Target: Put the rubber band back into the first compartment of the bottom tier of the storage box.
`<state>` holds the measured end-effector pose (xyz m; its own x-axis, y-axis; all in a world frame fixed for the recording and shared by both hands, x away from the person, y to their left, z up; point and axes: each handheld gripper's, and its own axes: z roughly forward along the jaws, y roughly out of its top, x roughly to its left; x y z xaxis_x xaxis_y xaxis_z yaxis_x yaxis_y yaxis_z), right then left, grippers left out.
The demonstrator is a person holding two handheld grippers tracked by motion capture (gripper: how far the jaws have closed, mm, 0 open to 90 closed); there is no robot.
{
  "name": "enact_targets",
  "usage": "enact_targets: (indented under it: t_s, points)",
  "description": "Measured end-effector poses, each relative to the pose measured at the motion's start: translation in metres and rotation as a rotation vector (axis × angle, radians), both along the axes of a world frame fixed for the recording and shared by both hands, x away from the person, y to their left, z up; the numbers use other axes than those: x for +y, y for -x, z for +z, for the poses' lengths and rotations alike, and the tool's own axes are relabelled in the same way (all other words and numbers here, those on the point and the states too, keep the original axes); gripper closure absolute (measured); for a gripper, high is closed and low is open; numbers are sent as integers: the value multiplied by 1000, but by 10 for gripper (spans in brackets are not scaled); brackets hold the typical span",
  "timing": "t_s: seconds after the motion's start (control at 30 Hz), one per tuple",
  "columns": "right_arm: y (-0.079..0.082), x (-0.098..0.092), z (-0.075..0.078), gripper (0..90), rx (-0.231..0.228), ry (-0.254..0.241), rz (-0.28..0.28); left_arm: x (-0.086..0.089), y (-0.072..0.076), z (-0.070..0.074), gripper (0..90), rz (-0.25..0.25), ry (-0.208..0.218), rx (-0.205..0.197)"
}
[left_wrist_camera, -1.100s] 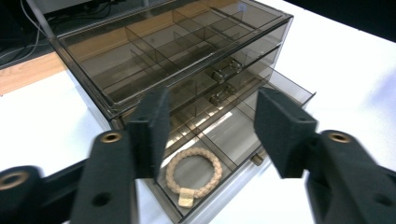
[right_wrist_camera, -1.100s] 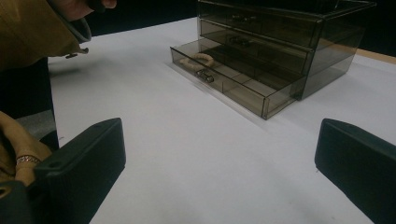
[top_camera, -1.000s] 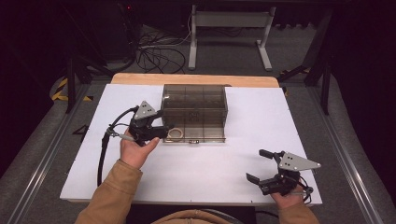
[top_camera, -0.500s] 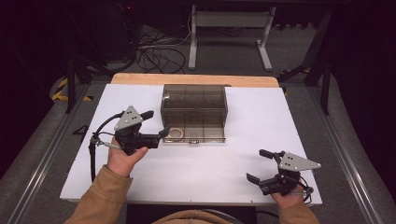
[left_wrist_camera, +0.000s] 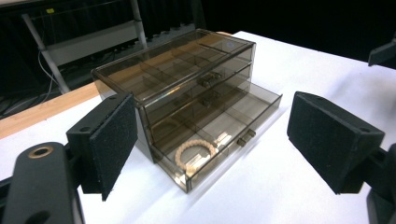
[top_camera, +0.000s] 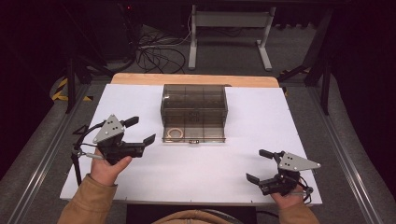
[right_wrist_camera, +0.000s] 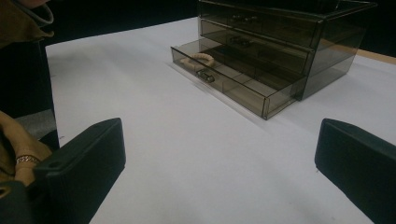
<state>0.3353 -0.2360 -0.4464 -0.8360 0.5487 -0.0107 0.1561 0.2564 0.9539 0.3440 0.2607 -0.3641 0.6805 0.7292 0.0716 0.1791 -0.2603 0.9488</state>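
Smoked organiser (top_camera: 194,112) at the bench's (top_camera: 261,116) 12 o'clock, bottom drawer (left_wrist_camera: 219,135) out, exposing bracelet (top_camera: 176,133). Left gripper (top_camera: 140,133), 9 o'clock, and right gripper (top_camera: 260,165), 4 o'clock: jaws spread, empty.

Tan sleeves (top_camera: 86,203); each black hand-held gripper (top_camera: 140,131) carries a grey triangular plate.

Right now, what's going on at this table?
A person sits at a white table holding a two-jaw gripper in each hand. Both the left gripper and the right gripper are open and hold nothing. In the middle stands a smoky transparent drawer box with its bottom drawer pulled out; a beige bracelet lies in the drawer's left compartment. The left gripper sits left of the box, clear of it.
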Motion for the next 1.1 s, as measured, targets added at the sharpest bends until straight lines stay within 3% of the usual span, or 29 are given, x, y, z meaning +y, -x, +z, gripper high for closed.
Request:
enact_targets:
  t_s: [0.33,0.5,0.67,0.8,1.1]
  points:
    - [0,1,0,21,-6,2,2,22,18,-22,161,3,21,-14]
    - [0,1,0,21,-5,3,2,32,21,-33,159,10,34,-13]
    - [0,1,0,21,-4,1,0,39,25,-44,152,25,20,-19]
    - [0,1,0,21,-3,3,0,46,28,-53,149,33,43,-13]
    - [-1,1,0,19,-4,6,0,57,31,-72,150,47,34,-8]
